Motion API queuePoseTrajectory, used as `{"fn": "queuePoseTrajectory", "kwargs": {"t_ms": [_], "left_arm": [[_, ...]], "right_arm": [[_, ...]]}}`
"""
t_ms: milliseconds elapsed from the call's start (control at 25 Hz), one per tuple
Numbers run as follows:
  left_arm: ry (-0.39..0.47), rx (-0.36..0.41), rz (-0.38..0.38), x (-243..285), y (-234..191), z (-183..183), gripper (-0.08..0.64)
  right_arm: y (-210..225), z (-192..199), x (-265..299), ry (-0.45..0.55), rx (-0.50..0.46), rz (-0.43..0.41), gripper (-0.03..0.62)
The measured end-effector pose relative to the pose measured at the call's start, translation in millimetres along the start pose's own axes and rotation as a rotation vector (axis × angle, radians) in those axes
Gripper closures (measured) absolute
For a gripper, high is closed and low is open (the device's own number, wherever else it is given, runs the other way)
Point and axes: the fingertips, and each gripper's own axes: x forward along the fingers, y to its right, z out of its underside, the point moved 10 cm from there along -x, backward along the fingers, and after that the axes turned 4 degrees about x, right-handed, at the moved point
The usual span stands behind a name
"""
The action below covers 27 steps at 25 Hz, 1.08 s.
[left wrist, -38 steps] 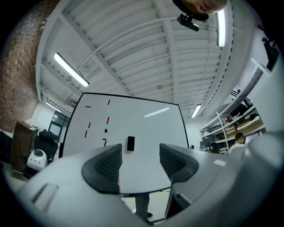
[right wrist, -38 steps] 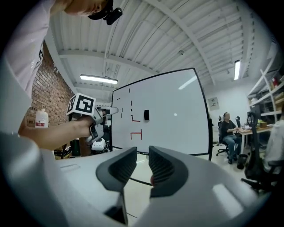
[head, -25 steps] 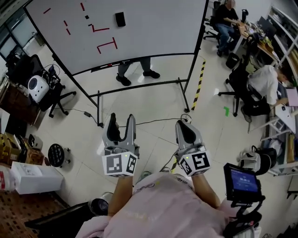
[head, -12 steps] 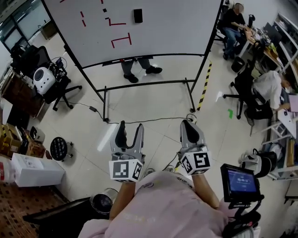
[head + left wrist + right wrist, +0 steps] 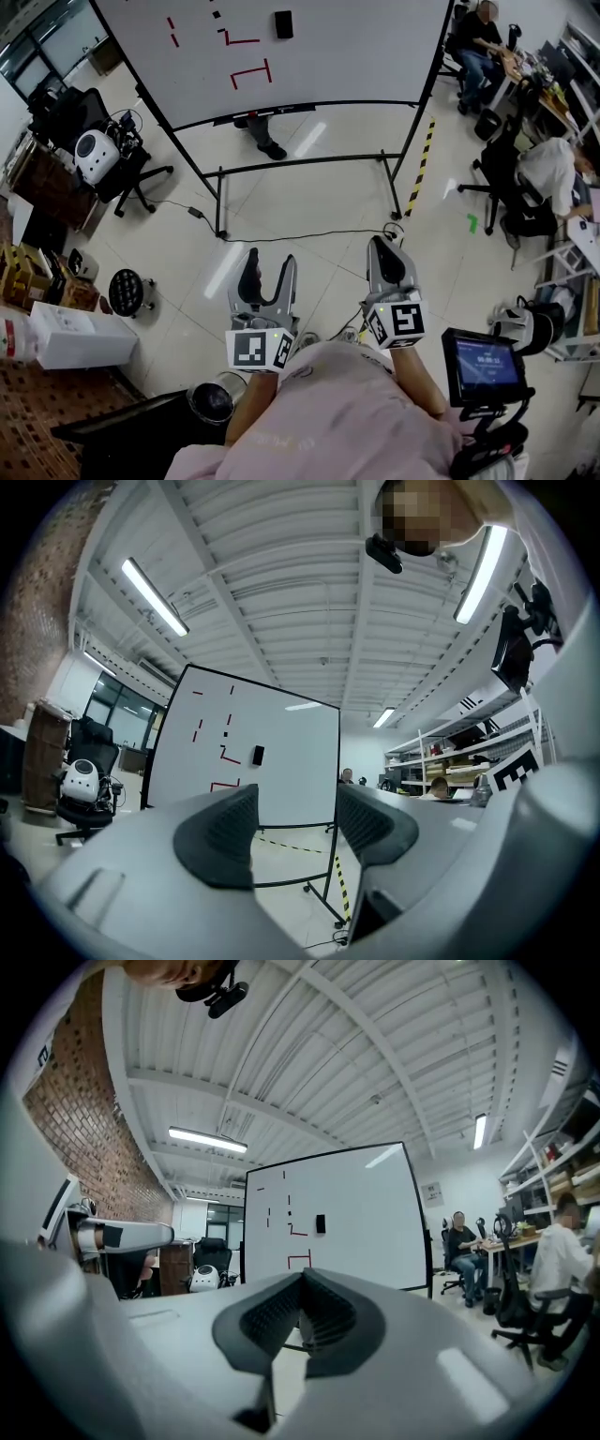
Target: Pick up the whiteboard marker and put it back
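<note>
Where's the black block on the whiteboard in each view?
Head view: black block top centre, on the whiteboard.
Left gripper view: block left of centre, mid-height.
Right gripper view: block near centre, mid-height.
Shared landmark: red bracket mark below-left of it, in all three.

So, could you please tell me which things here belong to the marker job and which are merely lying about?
Job in hand: whiteboard; left gripper, jaws open and empty; right gripper, jaws shut and empty. The marker itself cannot be made out.

Lying about: black block on the board, round stool, white box, small screen, office chair, floor cable.
</note>
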Motion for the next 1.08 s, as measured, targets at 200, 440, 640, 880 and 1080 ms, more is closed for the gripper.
{"fn": "queuePoseTrajectory", "kwargs": {"t_ms": [200,440,640,880,1080], "left_arm": [[0.001,0.004,-0.007,-4.3,4.2,2.6,0.308],[-0.003,-0.012,-0.016,-8.7,1.0,1.0,0.308],[0.016,-0.027,-0.013,-3.0,2.9,1.1,0.308],[0.021,-0.061,0.028,1.7,6.0,5.4,0.308],[0.011,-0.054,0.040,9.6,17.3,9.5,0.308]], "right_arm": [[-1.5,3.3,-4.8,-0.019,-0.052,-0.027,0.589],[-7.3,5.0,-3.0,-0.035,-0.048,-0.032,0.589],[-7.1,5.0,4.9,-0.038,-0.066,-0.045,0.589],[-11.7,5.7,7.9,-0.049,-0.067,-0.054,0.589],[-3.0,5.0,8.0,-0.052,-0.065,-0.048,0.589]]}}
